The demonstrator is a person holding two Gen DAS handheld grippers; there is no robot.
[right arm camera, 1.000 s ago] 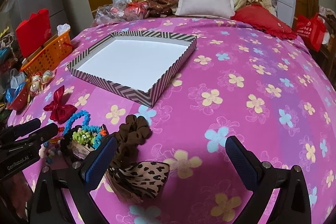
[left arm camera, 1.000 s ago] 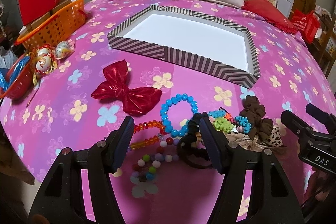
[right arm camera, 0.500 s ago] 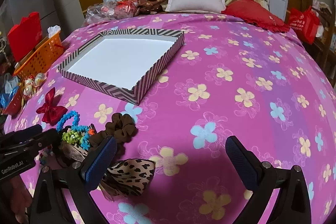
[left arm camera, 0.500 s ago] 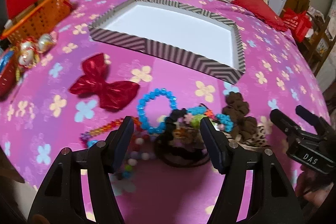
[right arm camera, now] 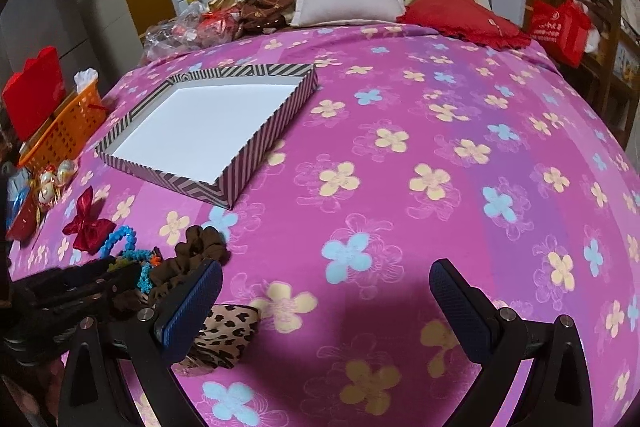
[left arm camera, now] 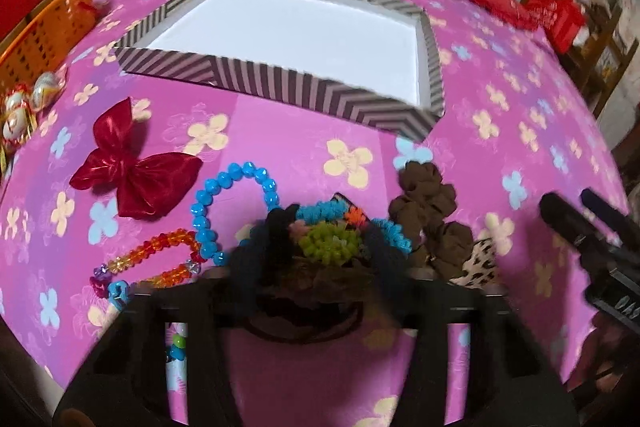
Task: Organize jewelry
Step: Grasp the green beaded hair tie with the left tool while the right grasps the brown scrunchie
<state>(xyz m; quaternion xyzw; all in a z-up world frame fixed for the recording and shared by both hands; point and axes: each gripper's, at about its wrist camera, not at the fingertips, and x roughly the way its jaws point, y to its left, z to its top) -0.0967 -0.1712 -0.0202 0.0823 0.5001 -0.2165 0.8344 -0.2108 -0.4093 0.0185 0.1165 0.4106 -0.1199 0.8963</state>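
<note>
Hair ties bunched on the flowered bedspread, between the left hand-held gripper fingers, jaws just closing, seemingly pinching them through blur, right hand-held gripper open nearby.

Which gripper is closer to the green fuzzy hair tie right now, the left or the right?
Left. The left gripper has just been closing around the green fuzzy hair tie and the pile beneath it. The right gripper stands open over bare bedspread, off to the pile's side.
</note>
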